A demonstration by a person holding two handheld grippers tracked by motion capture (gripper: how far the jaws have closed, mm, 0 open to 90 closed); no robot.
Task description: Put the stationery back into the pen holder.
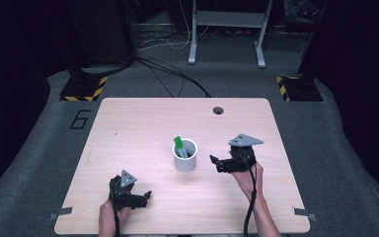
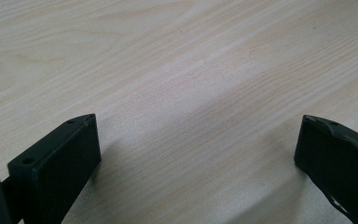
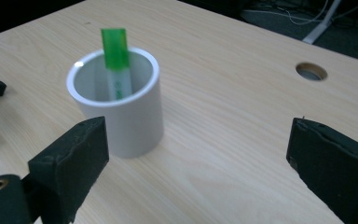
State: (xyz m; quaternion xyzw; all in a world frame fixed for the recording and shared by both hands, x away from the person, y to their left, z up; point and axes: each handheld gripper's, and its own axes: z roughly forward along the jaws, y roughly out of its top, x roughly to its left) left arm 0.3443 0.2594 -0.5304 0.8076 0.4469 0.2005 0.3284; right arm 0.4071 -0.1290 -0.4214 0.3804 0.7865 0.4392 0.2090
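the green-capped tube's (image 3: 116,65) lower end is hidden inside the white cup (image 3: 135,121); its label print is too blurred to read.

Green-capped marker in a white cup

The marker (image 3: 115,65) leans cap-up inside the upright cup (image 3: 130,121), mid-surface.

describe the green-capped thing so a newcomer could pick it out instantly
Start at the light wooden table; near its middle stands a white cup. Leaning inside it is the marker, white-bodied, its green cap poking above the rim. It is the table's only green item.
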